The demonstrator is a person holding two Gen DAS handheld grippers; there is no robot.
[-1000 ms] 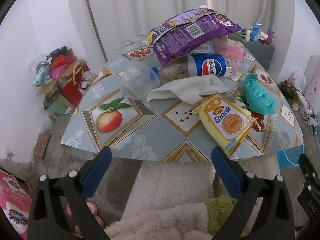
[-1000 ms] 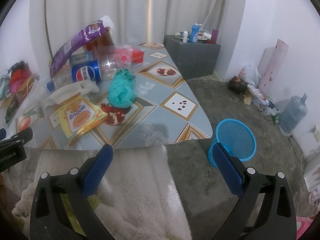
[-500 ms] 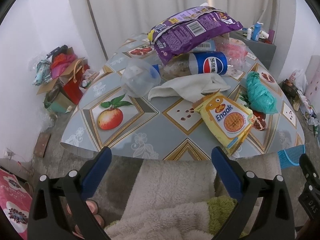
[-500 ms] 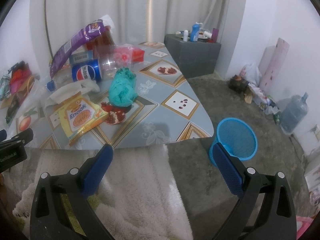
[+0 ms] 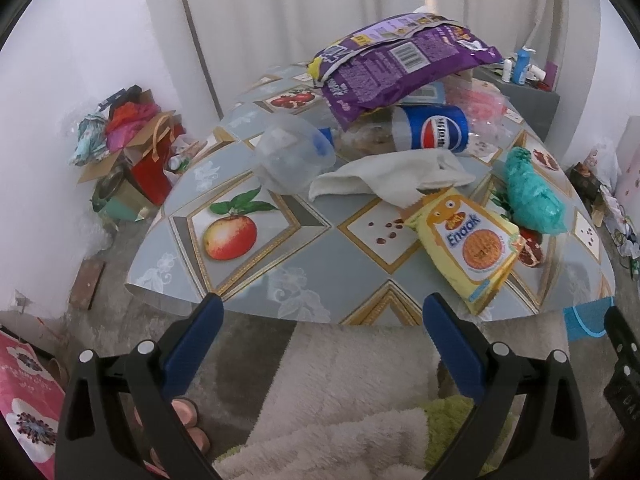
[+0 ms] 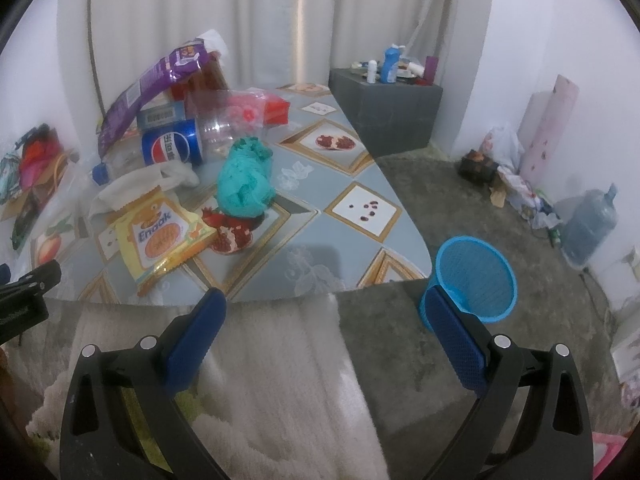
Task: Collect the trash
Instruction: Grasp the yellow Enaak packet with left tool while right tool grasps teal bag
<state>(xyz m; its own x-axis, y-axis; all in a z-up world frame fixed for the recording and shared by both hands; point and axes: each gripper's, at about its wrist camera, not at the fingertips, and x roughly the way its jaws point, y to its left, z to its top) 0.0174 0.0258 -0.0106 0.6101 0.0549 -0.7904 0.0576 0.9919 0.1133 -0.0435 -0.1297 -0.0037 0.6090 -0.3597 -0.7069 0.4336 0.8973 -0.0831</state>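
Trash lies on a low table (image 5: 304, 264) with a fruit-print cloth: a yellow Enaak snack packet (image 5: 468, 240), a crumpled teal bag (image 5: 532, 192), a white cloth (image 5: 392, 176), a Pepsi bottle (image 5: 428, 128), a clear plastic cup (image 5: 292, 152) and a purple chip bag (image 5: 400, 60). A blue mesh bin (image 6: 474, 276) stands on the floor right of the table. My left gripper (image 5: 320, 312) is open and empty at the table's near edge. My right gripper (image 6: 320, 308) is open and empty, near the table's right corner; the packet (image 6: 160, 236) and teal bag (image 6: 244, 188) lie ahead to its left.
A grey cabinet (image 6: 392, 112) with bottles stands behind the table. Bags and boxes (image 5: 132, 140) are piled at the left wall. A water jug (image 6: 588, 228) and clutter line the right wall. A fluffy blanket (image 5: 352, 380) lies below both grippers.
Both grippers have moved slightly forward toward the table; the table items look a bit closer. Both stay open and empty.
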